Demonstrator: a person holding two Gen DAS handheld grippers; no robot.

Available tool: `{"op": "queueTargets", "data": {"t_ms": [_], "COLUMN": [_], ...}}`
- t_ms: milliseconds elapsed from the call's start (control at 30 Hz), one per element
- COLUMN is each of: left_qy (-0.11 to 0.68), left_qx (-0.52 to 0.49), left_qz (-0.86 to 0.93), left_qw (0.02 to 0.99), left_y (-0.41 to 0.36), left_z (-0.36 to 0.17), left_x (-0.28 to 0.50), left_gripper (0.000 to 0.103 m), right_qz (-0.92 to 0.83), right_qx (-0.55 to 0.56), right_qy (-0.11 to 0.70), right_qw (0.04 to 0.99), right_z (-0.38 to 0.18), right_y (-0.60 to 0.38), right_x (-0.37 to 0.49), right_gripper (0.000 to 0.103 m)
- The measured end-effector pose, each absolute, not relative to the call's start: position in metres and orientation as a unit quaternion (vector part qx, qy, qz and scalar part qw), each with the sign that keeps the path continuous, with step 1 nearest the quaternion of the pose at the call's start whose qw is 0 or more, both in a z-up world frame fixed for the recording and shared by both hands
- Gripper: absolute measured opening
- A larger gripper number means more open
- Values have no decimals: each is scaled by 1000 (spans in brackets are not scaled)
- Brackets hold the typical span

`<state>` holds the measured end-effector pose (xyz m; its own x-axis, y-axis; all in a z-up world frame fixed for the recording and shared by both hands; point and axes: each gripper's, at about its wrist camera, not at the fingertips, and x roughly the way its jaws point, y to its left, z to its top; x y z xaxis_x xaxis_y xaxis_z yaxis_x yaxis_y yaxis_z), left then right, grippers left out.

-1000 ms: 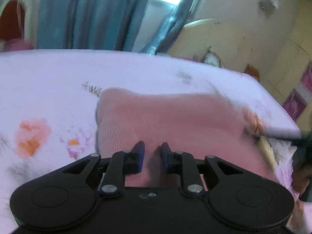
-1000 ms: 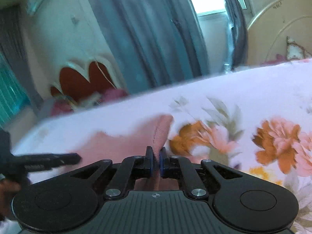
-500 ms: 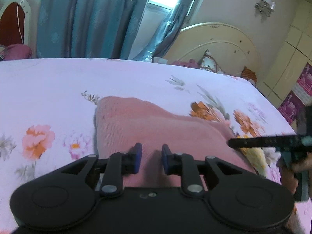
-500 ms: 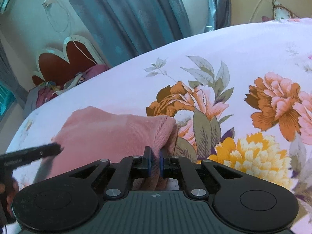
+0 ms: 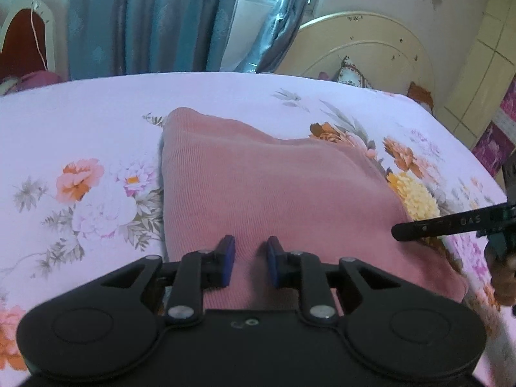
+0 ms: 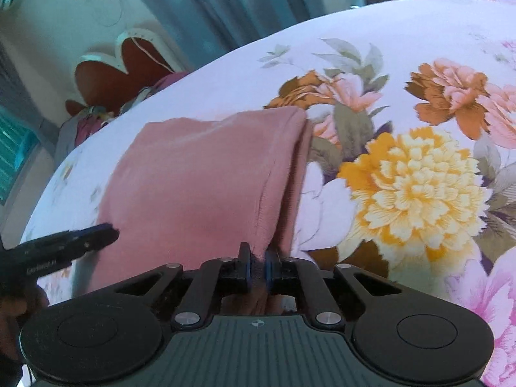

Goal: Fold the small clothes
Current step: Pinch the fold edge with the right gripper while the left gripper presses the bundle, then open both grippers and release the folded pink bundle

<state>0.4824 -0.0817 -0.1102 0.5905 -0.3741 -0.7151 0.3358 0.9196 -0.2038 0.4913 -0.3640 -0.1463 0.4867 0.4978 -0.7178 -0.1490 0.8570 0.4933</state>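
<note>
In the second before this, I carried both near corners of the pink ribbed garment across the flowered bedsheet; the early blur cleared and the cloth came to lie flatter and stretched wide between my hands. I judged the fold drawn over and nearly ready to set down. My left tool pinched a thick bunch of the near hem, jaws a little apart around it. My right tool was pressed almost together on the doubled side seam. The garment lay mid-bed. Nothing sat on the sheet near it; curtains and headboard stood well behind. Only the other tool's finger crossed each view's edge.
</note>
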Motion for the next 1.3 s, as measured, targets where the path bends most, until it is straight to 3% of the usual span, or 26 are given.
{"op": "queueTargets", "data": {"t_ms": [33, 100, 267, 333, 400, 600, 700, 867, 1000, 1233, 1267, 1300], "left_qy": [405, 399, 383, 392, 427, 430, 427, 405, 438, 434, 433, 427], "left_qx": [-23, -25, -30, -21, 0, -7, -7, -2, 14, -6, -11, -15], "left_qz": [-203, -207, -217, -211, -186, -173, -170, -154, -145, -142, -140, -138], "left_qw": [891, 893, 897, 895, 885, 886, 888, 901, 887, 890, 890, 894], "left_y": [-80, -76, -75, -77, -80, -75, -75, -77, -83, -74, -73, -71], "left_z": [-108, -100, -94, -102, -119, -124, -114, -103, -123, -117, -113, -109], "left_x": [477, 462, 427, 420, 416, 399, 396, 388, 395, 384, 382, 381], "left_gripper": [21, 21, 21, 21, 16, 16, 17, 30, 31, 34, 38, 56], "right_qz": [191, 176, 251, 260, 197, 168, 153, 209, 160, 169, 166, 163], "right_qx": [171, 130, 41, -38, -70, -33, -28, -47, -102, -44, -29, -17], "right_qy": [471, 447, 390, 394, 443, 451, 410, 347, 434, 435, 434, 419], "right_qw": [844, 867, 885, 881, 872, 876, 899, 913, 881, 883, 885, 893], "right_z": [-140, -121, -88, -100, -133, -136, -112, -81, -136, -129, -124, -115], "right_y": [-362, -360, -327, -310, -320, -347, -345, -312, -304, -316, -322, -327], "right_x": [486, 468, 417, 402, 402, 392, 379, 365, 383, 385, 382, 380], "right_gripper": [7, 18, 17, 16, 0, 0, 0, 0, 0, 0, 0, 0]}}
